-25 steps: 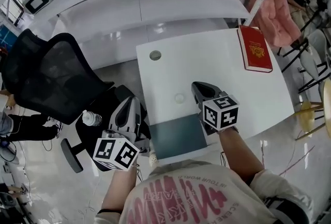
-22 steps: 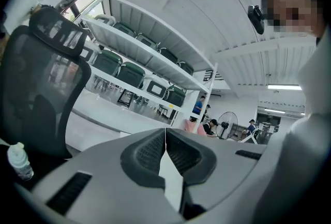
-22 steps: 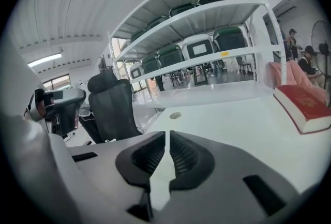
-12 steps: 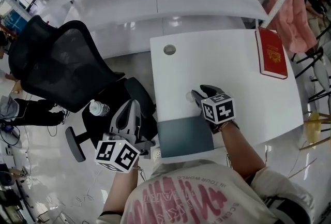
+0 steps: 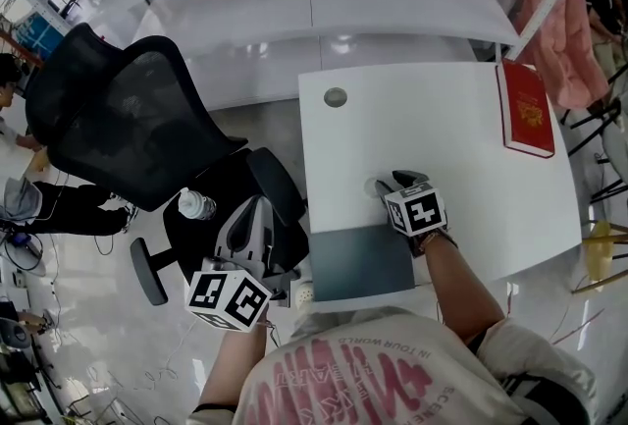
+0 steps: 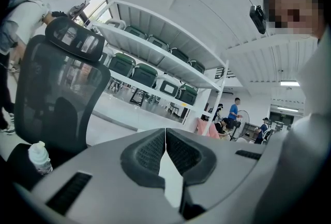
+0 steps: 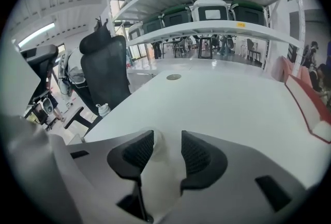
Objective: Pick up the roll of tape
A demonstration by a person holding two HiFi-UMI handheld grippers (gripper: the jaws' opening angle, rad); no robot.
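Note:
The roll of tape [image 5: 381,186] is a small pale, see-through ring lying flat on the white table [image 5: 461,168]. My right gripper [image 5: 396,182] points steeply down at it from the near side. In the right gripper view the roll [image 7: 154,141] shows low between the dark pads, close to the left one, and the jaws are opening with no pad pressing on it. My left gripper [image 5: 257,215] hangs off the table's left side above the chair seat, shut and holding nothing; its pads meet at the tips [image 6: 165,132].
A red book [image 5: 527,109] lies at the table's far right edge. A round cable hole [image 5: 336,98] is at the far left corner, a dark grey mat [image 5: 360,262] at the near edge. A black office chair [image 5: 128,129] with a water bottle [image 5: 196,205] stands left.
My right gripper has come down to the table surface at the roll, and its jaws now stand apart. The left gripper has sunk a little beside the chair.

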